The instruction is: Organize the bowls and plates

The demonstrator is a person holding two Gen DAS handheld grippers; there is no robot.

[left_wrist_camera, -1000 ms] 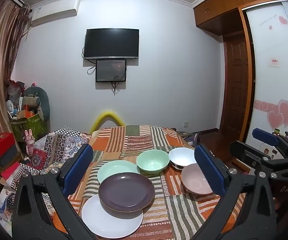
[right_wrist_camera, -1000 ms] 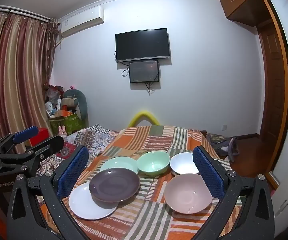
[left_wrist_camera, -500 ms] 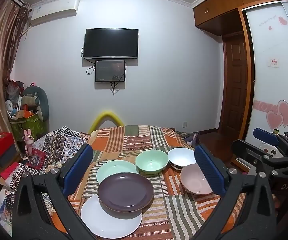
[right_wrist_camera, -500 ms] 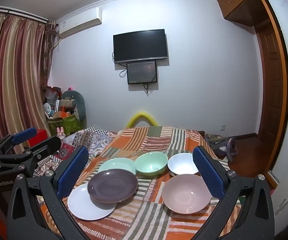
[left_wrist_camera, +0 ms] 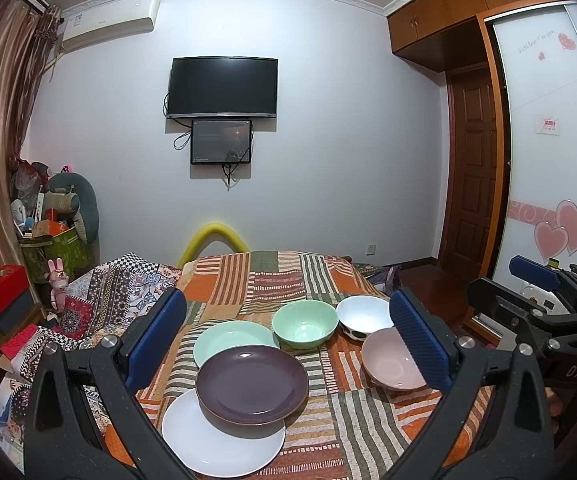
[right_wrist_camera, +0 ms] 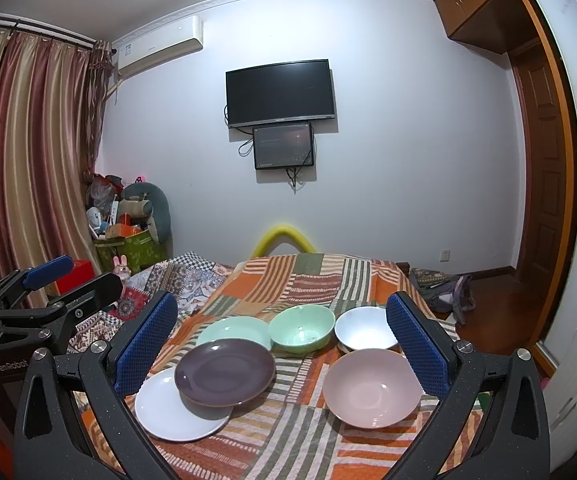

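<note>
- Both tools hover spread wide and empty above the near edge of the worktop: the left tool [left_wrist_camera: 288, 340] frames the plates, the right tool [right_wrist_camera: 282, 344] frames plates and bowls together.
- Taking the purple plate [left_wrist_camera: 252, 384] as landmark: it lies partly on top of the white plate [left_wrist_camera: 224, 440], which sticks out on its near side, and it overlaps the near rim of the green plate [left_wrist_camera: 230, 340] behind it.
- Just beyond and to the right of the purple plate sits the green bowl [left_wrist_camera: 305, 326]; further right is the white bowl [left_wrist_camera: 364, 316], and nearer than that bowl, well right of the purple plate, the pink bowl [left_wrist_camera: 392, 364].
- All six rest on the striped patchwork cloth [left_wrist_camera: 368, 432] covering the worktop; nothing is lifted yet.
- Judged from this layout, the step in hand is choosing a first piece. The purple plate is the sensible pick for the left tool, since it lies uppermost and its raised rim offers an edge to pinch.
- To do it well, bring one finger under the rim and one over, close firmly, and lift straight before sliding, so the white plate below is not dragged along.
- The right tool seems best placed for the pink bowl; a grip on its near wall would do.
- Pose: each tool points forward and slightly down, roughly level, side by side; the right one shows at the right edge of the left view.
- Glazed rims may slip, so a deep bite is wiser than a fingertip hold.
</note>
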